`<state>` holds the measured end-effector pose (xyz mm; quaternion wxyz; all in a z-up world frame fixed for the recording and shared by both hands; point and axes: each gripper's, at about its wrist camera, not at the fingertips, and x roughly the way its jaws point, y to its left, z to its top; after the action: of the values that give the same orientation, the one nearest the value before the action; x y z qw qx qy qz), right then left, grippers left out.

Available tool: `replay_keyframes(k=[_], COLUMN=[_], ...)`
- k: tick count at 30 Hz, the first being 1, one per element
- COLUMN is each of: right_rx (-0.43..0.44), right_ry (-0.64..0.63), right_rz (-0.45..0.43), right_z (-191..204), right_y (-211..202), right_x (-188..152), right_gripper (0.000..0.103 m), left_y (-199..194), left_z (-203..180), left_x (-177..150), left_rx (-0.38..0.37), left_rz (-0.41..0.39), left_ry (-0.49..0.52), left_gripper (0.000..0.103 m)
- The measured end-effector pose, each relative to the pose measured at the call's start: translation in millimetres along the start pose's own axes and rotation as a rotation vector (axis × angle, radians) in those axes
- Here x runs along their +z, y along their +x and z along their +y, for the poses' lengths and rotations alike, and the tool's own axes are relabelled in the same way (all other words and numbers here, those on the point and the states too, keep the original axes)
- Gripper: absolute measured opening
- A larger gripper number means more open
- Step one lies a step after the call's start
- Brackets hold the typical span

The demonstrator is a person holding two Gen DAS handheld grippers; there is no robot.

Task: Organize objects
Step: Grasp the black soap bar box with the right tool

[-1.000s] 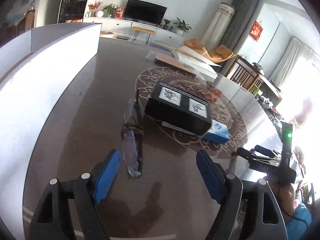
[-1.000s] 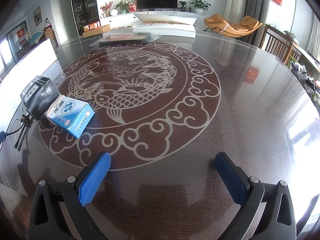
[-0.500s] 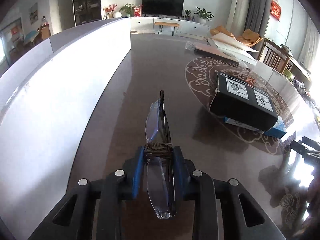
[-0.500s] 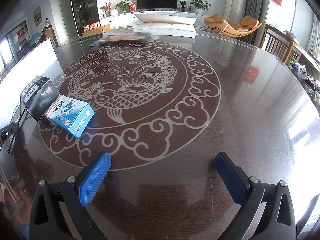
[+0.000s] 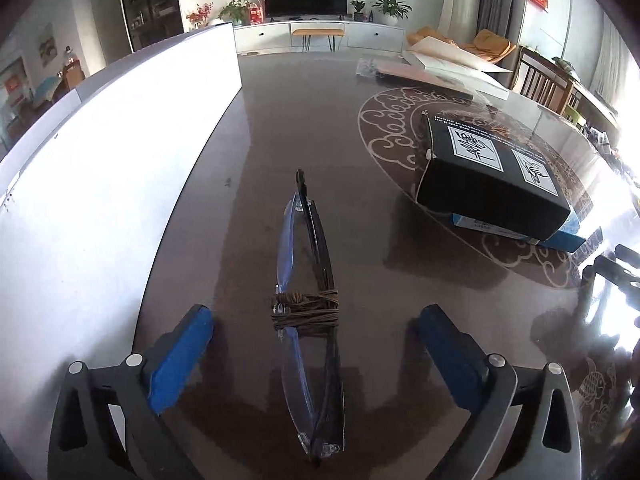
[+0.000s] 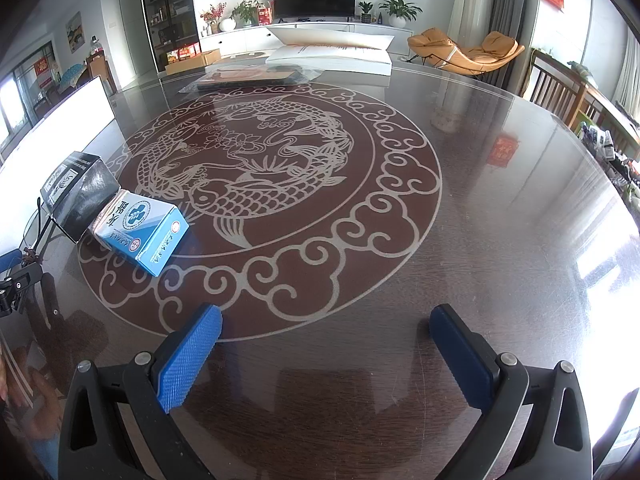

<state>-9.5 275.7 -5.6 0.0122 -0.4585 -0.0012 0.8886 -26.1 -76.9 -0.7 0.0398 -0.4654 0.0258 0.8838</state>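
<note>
Folded glasses (image 5: 308,308), clear lenses and dark arms bound with a brown cord, lie on the dark glass table (image 5: 280,128). My left gripper (image 5: 316,320) straddles them. Its jaws are opening, and the blue pads (image 5: 180,356) stand well clear of the frame on both sides. A black box (image 5: 488,172) rests on a blue-and-white box (image 5: 560,236) to the right. In the right wrist view the same black box (image 6: 76,192), blue-and-white box (image 6: 140,224) and glasses (image 6: 38,224) sit at the far left. My right gripper (image 6: 326,316) hangs open over bare table.
A tall white board (image 5: 100,160) stands along the table's left side, close to the glasses. At the far side lie a flat wrapped package (image 6: 256,76) and a white panel (image 6: 332,52). Wooden chairs (image 6: 560,88) stand beyond the right rim.
The left gripper swung in line with the glasses, closed on them at the cord half a second ago, and has now let go with the jaws wide. The right gripper has not moved.
</note>
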Motion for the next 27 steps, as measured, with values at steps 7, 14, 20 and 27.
replay_keyframes(k=[7,14,20,27], right_rx=[0.0,0.209,0.404,0.272], right_ry=[0.0,-0.022,-0.391,-0.698], right_rz=[0.0,0.005,-0.073,0.145], right_z=[-0.4,19.1,132.1,224.1], right_y=[0.4,-12.4,-51.7,16.2], right_x=[0.3,18.6,66.3,87.8], right_gripper=[0.103,0.103,0.103,0.089], left_y=[0.1,0.5,0.9,1.3], left_z=[-1.4,-1.7,-1.9,-2.2], left_x=[0.3,0.3,0.5,0.7], left_rx=[0.0,0.001,0.001,0.001], left_rz=[-0.002,-0.002,-0.002,-0.002], left_ry=[-0.002,-0.003,-0.003,-0.003], left_gripper=[0.103,0.103,0.103,0.103])
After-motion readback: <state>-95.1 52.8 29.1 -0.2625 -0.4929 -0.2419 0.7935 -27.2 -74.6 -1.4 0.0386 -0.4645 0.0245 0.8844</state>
